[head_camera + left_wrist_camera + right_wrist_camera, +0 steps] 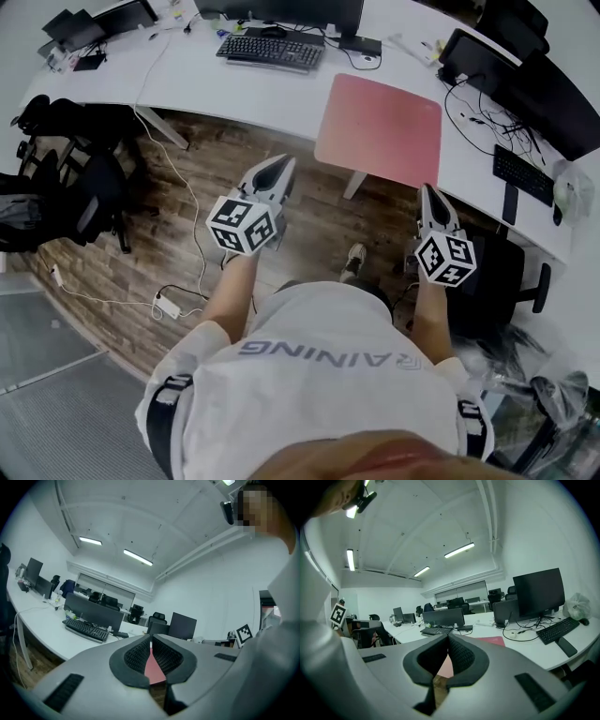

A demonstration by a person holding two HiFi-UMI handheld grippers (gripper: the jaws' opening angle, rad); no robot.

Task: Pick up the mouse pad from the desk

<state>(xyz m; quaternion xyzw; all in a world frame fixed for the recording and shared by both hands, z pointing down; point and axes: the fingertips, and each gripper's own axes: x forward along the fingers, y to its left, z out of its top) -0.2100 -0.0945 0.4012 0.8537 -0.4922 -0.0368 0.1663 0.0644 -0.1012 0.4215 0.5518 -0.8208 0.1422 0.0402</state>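
Observation:
A pink-red mouse pad (pixel 380 128) lies flat on the white desk (pixel 216 84), its near edge at the desk's front rim. Both grippers hover over the wooden floor, short of the desk. My left gripper (pixel 281 161) is shut and holds nothing, pointing toward the pad's left side. My right gripper (pixel 428 190) is also shut and holds nothing, below the pad's near right corner. In the left gripper view a strip of the pad (pixel 153 670) shows behind the closed jaws of the left gripper (pixel 150 639). In the right gripper view the pad (pixel 494 641) lies ahead of the right gripper (pixel 447 637).
A black keyboard (pixel 270 51) and monitors stand at the desk's back. A second keyboard (pixel 523 174) and cables lie at the right. Black chairs (pixel 56 178) stand at the left, another chair (pixel 497 281) at the right. A power strip (pixel 167 306) lies on the floor.

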